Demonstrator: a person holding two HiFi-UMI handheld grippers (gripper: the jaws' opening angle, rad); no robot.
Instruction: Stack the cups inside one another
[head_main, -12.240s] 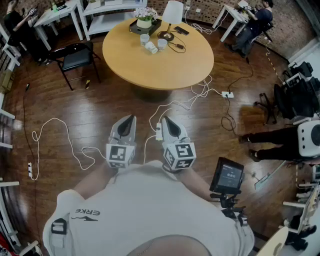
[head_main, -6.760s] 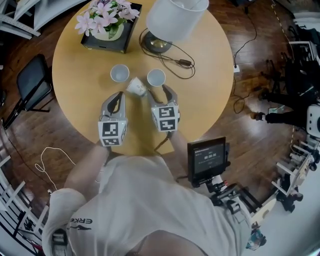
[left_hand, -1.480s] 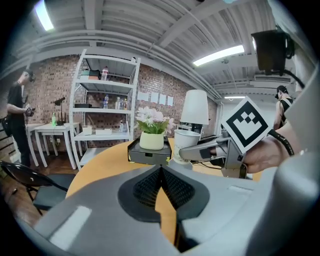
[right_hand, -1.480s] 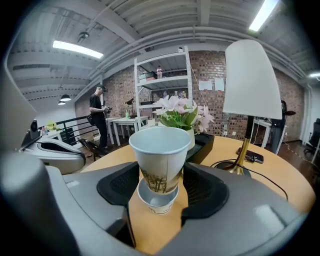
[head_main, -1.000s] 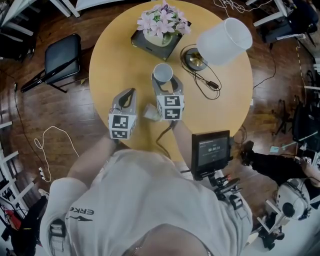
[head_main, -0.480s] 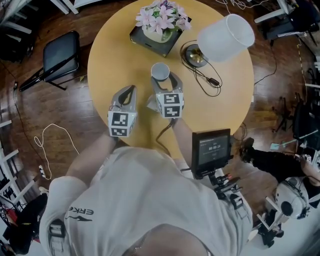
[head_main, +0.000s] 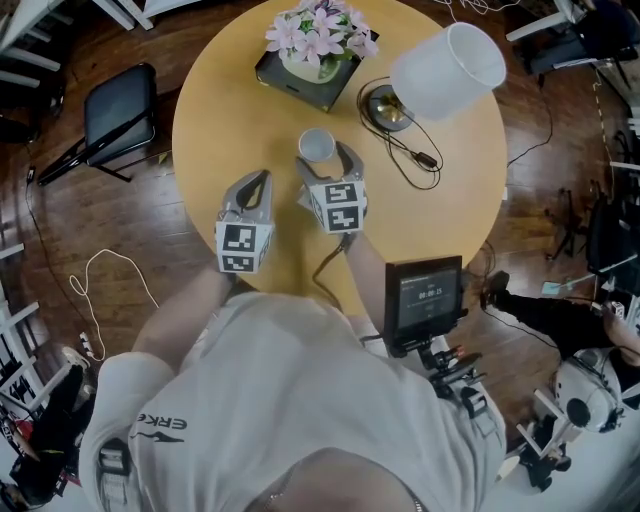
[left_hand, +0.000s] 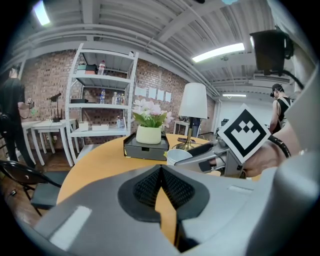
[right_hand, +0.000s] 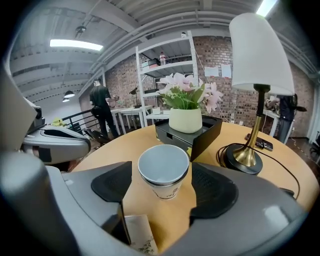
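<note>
A white paper cup (right_hand: 163, 170) stands upright on the round wooden table (head_main: 230, 110), and a second rim just under its lip shows one cup nested in another. My right gripper (right_hand: 162, 181) straddles it. Its jaws are opening, and both pads stand clear of the cup's sides. The same cup (head_main: 316, 146) shows in the head view at the tips of the right gripper (head_main: 328, 160). Another paper cup (right_hand: 138, 234) lies on its side under the right gripper's left jaw, mostly hidden in the head view. My left gripper (head_main: 256, 186) rests shut and empty to the left, its tips (left_hand: 161, 169) meeting.
A lamp with a white shade (head_main: 447, 68) and brass base (head_main: 386, 111) stands at the right, its cord (head_main: 420, 158) trailing over the table. A flower pot in a black tray (head_main: 313, 52) sits behind the cup. A black chair (head_main: 120, 112) stands left of the table.
The right gripper's jaws have spread away from the upright cup, which stays standing on the table. The left gripper has not moved.
</note>
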